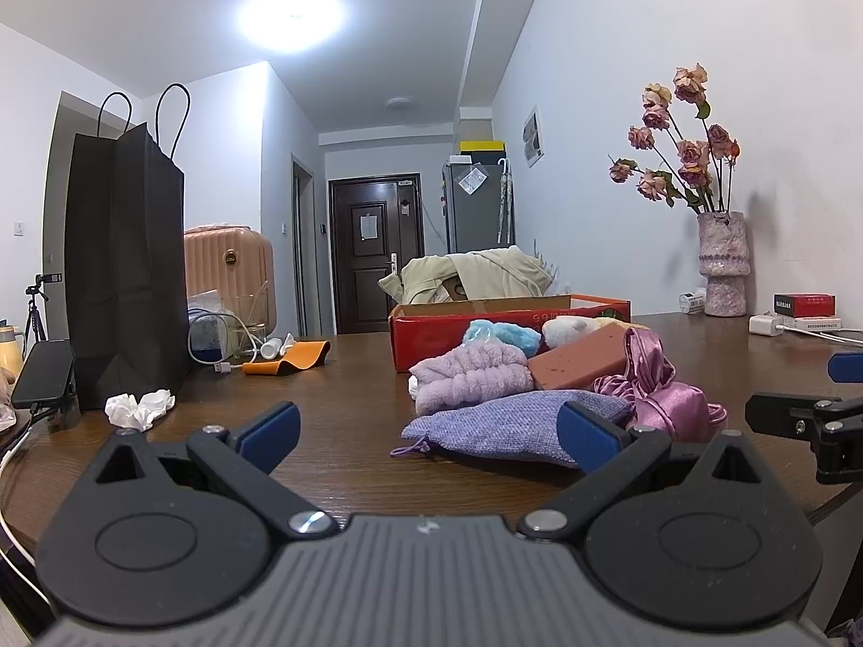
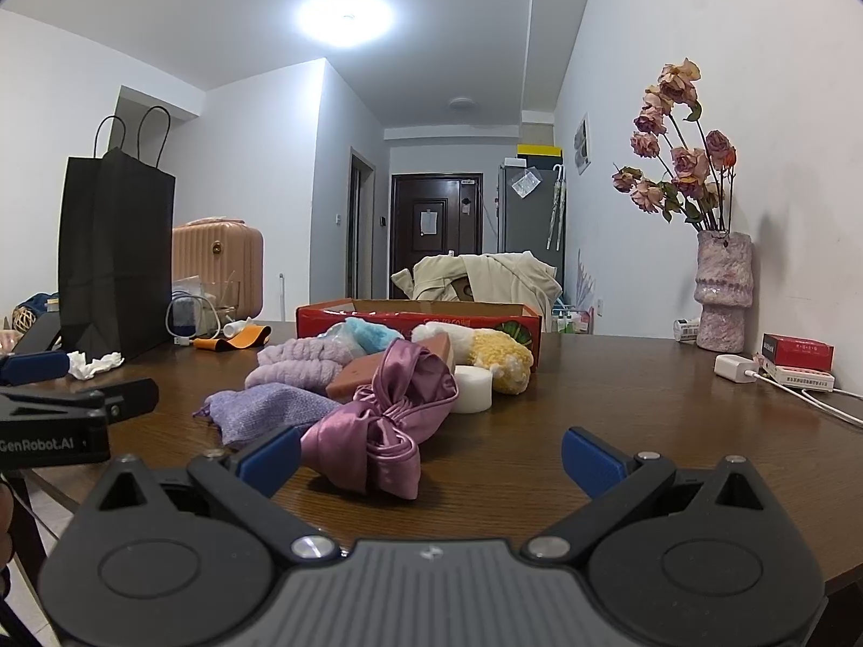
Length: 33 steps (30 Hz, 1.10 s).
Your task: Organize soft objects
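Note:
A pile of soft things lies on the brown table [image 1: 334,393] in front of a red cardboard box [image 1: 431,331]. In the left wrist view: a purple drawstring pouch [image 1: 501,431], a lilac fluffy towel [image 1: 474,377], a brown sponge block [image 1: 577,361], a pink satin bow [image 1: 658,383], a blue fluffy item [image 1: 501,334]. In the right wrist view: the satin bow [image 2: 377,420], the pouch [image 2: 264,410], a white foam cylinder [image 2: 472,388], a yellow plush [image 2: 499,358]. My left gripper [image 1: 431,431] is open and empty, near the pouch. My right gripper [image 2: 431,458] is open and empty, just before the bow.
A black paper bag [image 1: 124,269] stands at the left, with crumpled tissue [image 1: 140,407], a phone [image 1: 43,372], cables and an orange strap [image 1: 291,358] near it. A vase of dried roses [image 2: 723,291], small boxes [image 2: 798,361] and a charger [image 2: 733,366] sit at the right.

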Motion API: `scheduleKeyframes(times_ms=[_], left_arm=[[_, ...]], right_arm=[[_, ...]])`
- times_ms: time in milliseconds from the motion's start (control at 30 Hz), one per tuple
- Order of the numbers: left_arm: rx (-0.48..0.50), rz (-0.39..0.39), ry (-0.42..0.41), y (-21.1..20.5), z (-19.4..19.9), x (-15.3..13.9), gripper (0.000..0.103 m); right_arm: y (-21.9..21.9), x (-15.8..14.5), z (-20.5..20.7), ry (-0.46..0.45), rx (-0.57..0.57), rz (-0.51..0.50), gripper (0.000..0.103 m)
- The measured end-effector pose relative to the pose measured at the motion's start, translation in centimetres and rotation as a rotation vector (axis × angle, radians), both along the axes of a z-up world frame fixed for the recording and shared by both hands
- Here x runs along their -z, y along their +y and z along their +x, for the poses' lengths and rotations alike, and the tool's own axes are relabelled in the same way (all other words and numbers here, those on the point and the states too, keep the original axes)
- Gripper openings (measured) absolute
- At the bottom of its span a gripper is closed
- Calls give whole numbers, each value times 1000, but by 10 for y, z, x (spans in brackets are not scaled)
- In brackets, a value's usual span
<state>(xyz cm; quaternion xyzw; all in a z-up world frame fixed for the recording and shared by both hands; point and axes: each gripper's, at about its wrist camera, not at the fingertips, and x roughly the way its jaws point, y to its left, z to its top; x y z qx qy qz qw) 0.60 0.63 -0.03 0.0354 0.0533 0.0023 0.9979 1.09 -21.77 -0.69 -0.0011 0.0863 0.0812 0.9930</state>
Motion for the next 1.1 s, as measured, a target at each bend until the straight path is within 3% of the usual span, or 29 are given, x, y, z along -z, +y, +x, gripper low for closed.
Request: scheduleKeyframes(times_ms=[1100], left_arm=[[4, 2, 2, 0, -1, 0, 103]], right_arm=[[-2, 1, 0, 0, 3, 11, 103]])
